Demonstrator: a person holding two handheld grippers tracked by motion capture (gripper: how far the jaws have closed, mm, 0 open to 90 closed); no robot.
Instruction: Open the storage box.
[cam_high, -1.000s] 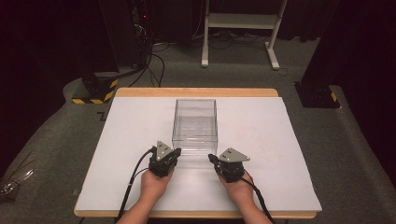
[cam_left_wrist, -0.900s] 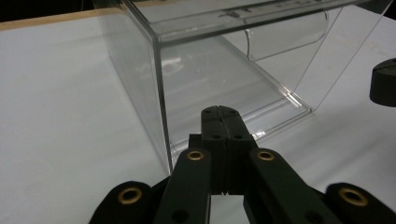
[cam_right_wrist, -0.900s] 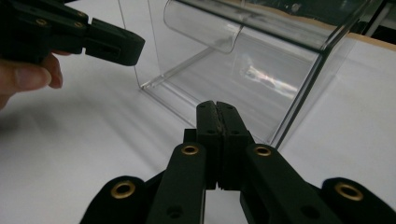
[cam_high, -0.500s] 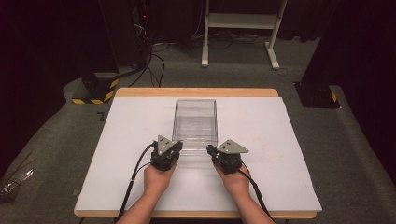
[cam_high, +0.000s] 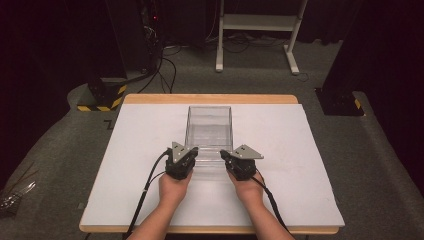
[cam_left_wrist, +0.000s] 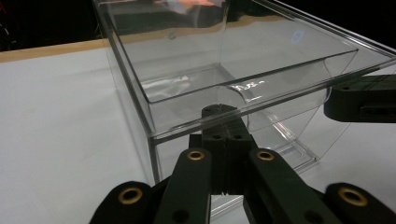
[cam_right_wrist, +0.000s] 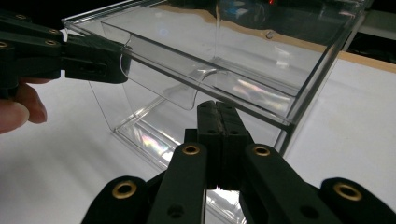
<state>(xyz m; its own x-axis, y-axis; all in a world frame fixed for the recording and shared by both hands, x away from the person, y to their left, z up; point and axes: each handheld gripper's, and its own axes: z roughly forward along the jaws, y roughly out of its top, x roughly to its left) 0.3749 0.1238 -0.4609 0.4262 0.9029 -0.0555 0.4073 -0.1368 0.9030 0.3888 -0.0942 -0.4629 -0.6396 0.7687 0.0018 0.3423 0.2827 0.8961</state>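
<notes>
A clear plastic box (cam_high: 209, 131) is seen standing on the white table (cam_high: 300, 165), about midway between the left and right edges and reaching from near the far wooden edge towards the middle. Its long axis is laid from the near edge to the far edge, so that one short end faces the person and the other faces the far edge; the open top is turned upward. In the left gripper view the box (cam_left_wrist: 224, 70) is shown with a shallow clear inner tray (cam_left_wrist: 243, 84) seated in its upper part, a curved notch being cut into the tray's near wall. The left gripper (cam_high: 190, 156) is held at the near left corner of the box, and its jaws are seen pressed together with nothing between them, the tips lying just below the box's near rim in the left gripper view (cam_left_wrist: 227, 122). The right gripper (cam_high: 227, 158) is held at the near right corner, and its jaws are likewise closed upon each other and empty, the tips pointing at the near wall under the tray in the right gripper view (cam_right_wrist: 217, 112). Whether either tip touches the plastic cannot be told. Both hands (cam_high: 175, 187) are rested low over the near half of the table.
</notes>
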